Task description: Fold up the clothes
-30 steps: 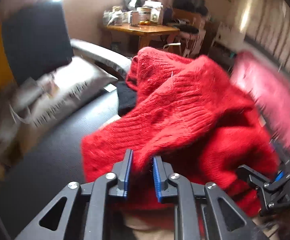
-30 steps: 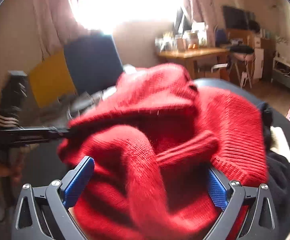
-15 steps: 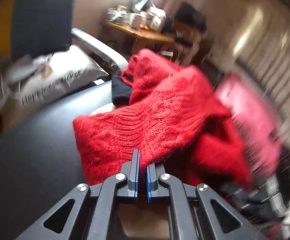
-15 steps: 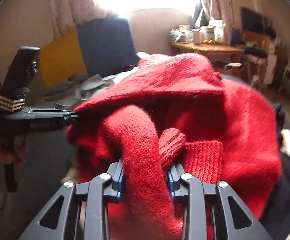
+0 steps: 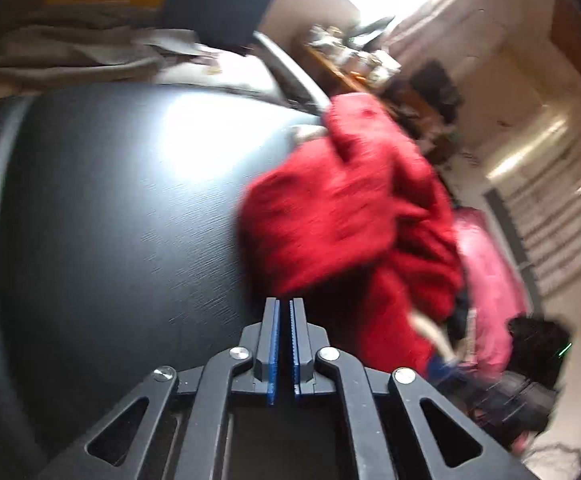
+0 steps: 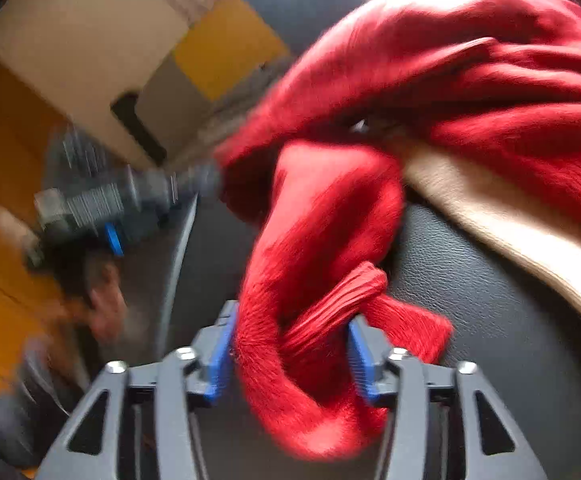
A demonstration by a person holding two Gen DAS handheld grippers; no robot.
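A red knit sweater (image 5: 350, 208) hangs bunched over a black leather surface (image 5: 110, 220). My left gripper (image 5: 283, 308) is shut on its edge, which meets the blue pads at their tips. In the right wrist view my right gripper (image 6: 290, 336) is shut on a red sleeve with a ribbed cuff (image 6: 330, 304), bunched between the blue pads. The rest of the sweater (image 6: 470, 60) stretches up to the right. The left gripper (image 6: 102, 204) shows blurred at the left of that view, holding the sweater's far end.
A beige cloth (image 6: 490, 208) lies under the sweater on the black surface (image 6: 510, 320). A pink garment (image 5: 490, 280) and dark items lie at the right. A wooden table with jars (image 5: 350, 56) stands behind. Grey cloth (image 5: 70, 56) lies at the far left.
Both grippers have swung and lifted, pulling the sweater apart and up off the pile. The views tilted sharply. The right gripper closed on the sleeve a second ago and keeps it.
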